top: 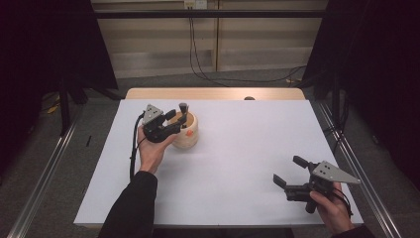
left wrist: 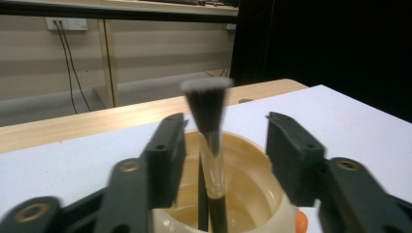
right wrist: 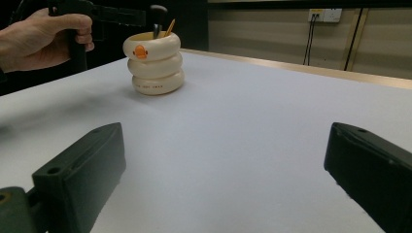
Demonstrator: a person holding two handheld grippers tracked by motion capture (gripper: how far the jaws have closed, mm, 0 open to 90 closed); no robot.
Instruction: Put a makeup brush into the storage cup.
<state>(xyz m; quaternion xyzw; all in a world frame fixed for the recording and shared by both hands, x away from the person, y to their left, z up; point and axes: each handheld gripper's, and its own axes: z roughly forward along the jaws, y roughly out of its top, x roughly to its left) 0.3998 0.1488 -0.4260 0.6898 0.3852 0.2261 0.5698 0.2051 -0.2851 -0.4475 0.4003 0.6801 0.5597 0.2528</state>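
Brush [left wrist: 208, 141]: black handle, clear ferrule, dark bristles with pale tips; it stood nearly upright, bristles up, inside the holder, leaning toward its rim.
Holder [top: 188, 135]: a cream pot shaped like three stacked rings, with a small orange mark on its side; it stood upright, open top, also containing a thin orange stick [right wrist: 169, 27] beside the brush.

Light is dim and even, with the white table [top: 237, 163] the brightest area and dark surroundings at both sides. Shadows are soft. In the left gripper view the brush [left wrist: 208, 121] is blurred, and the near fingers [left wrist: 165, 155] are soft.
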